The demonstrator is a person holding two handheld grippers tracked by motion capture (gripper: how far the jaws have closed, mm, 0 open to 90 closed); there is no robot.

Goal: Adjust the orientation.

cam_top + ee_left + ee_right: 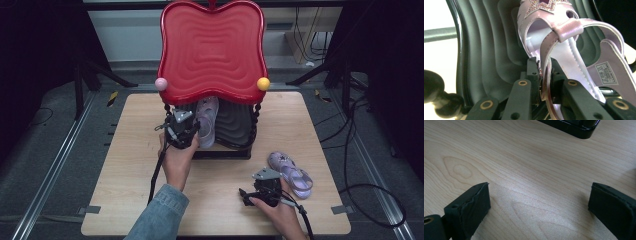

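Observation:
A lilac sandal (207, 120) lies on the dark lower shelf (235, 122) of a small rack under a red wavy top (212, 47). My left gripper (192, 131) is shut on the sandal's heel strap (546, 75), at the shelf's left front. In the left gripper view the sandal (564, 45) lies against the ribbed dark shelf (491, 50). A second lilac sandal (290, 173) lies on the table at the right. My right gripper (243, 196) rests low near the table's front, left of that sandal, open with bare wood between its pads (469, 207).
The wooden table (130, 170) has free room at front left. The rack's black base (579, 127) lies ahead of the right gripper. Pink (161, 83) and yellow (263, 83) balls sit on the red top's corners. Cables (360, 190) trail on the floor at right.

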